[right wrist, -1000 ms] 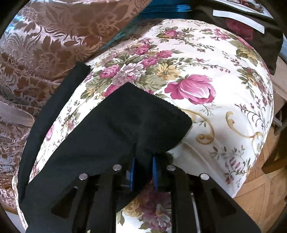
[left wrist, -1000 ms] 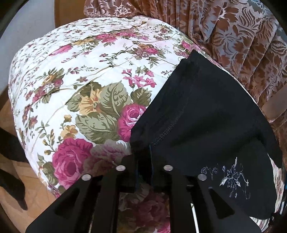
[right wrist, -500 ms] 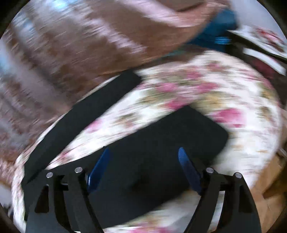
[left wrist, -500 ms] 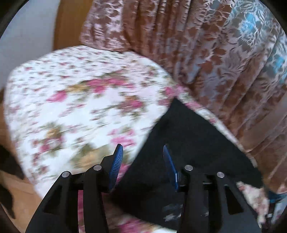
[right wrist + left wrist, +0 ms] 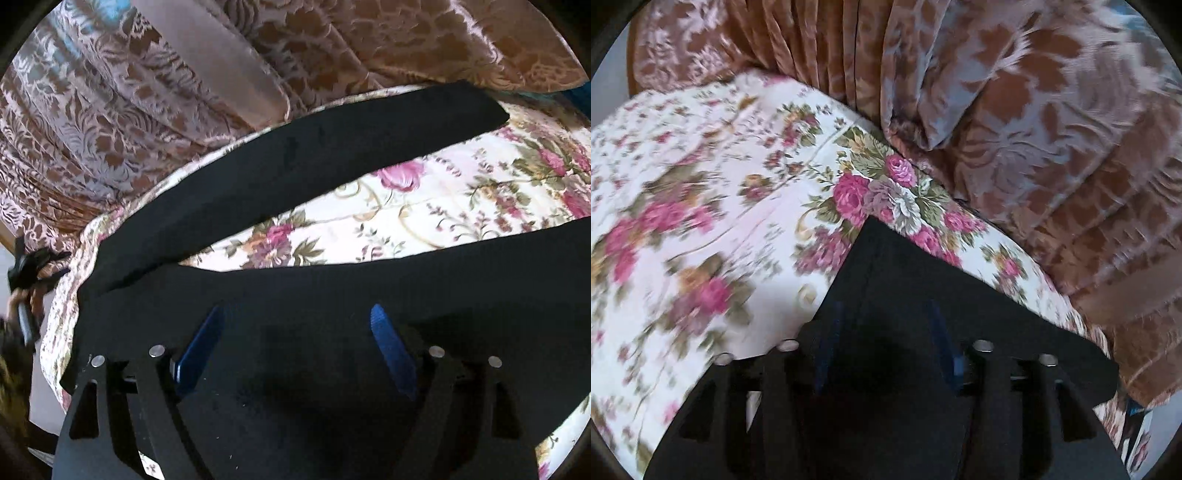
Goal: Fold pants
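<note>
Nearest the cameras, the left gripper [image 5: 882, 332] and right gripper [image 5: 297, 332], their jaws just opened wide and gripping nothing, hover above the black fabric pants [image 5: 332, 288]. The pants lie spread on a white quilted bedspread printed with pink roses [image 5: 713, 206], one leg [image 5: 295, 155] stretching along its far edge. Behind hangs a brown leaf-patterned velvet curtain [image 5: 1015, 110].

- The pants [image 5: 332, 280] lie spread on the bedspread [image 5: 424, 210], both legs reaching away to the right in the right wrist view.
- The curtain [image 5: 1015, 129] hangs behind the bed.
- Both grippers hover above the pants, apart from them.
</note>
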{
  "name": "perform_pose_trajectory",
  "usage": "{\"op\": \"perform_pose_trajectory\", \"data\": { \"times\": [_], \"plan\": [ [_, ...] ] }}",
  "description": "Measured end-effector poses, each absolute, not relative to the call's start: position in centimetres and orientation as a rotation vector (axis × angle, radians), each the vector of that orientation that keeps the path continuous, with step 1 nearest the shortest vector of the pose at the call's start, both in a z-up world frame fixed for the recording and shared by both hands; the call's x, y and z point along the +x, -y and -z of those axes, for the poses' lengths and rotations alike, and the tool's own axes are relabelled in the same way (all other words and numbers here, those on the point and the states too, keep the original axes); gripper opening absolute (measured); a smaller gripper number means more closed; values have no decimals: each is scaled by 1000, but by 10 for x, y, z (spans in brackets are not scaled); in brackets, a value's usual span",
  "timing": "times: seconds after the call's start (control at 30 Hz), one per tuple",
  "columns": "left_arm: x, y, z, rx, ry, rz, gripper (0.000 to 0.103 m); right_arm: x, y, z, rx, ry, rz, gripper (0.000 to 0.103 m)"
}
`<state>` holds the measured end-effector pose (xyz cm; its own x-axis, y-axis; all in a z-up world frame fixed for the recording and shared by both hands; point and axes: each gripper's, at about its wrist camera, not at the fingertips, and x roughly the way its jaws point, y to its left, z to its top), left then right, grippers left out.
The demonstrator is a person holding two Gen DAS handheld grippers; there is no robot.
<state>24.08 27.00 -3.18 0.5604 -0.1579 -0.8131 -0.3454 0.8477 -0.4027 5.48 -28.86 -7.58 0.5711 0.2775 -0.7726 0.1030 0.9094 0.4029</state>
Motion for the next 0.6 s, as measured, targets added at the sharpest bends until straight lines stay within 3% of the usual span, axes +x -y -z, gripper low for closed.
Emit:
{"op": "perform_pose_trajectory", "data": {
  "times": [0.03, 0.33, 0.47, 0.6],
  "plan": [
    [254, -272, 39, -579, -999, -125, 63, 56, 291, 80, 443, -983, -107, 84],
    [330, -273, 85, -528, -1105, -198, 60, 56, 292, 98, 468, -1035, -90, 90],
    [338, -254, 87, -394, -1118, -190, 13, 57, 288, 99, 440, -1043, -86, 91],
    [310, -235, 50, -323, -961, -120, 11, 58, 290, 98, 455, -1046, -87, 91]
  ]
}}
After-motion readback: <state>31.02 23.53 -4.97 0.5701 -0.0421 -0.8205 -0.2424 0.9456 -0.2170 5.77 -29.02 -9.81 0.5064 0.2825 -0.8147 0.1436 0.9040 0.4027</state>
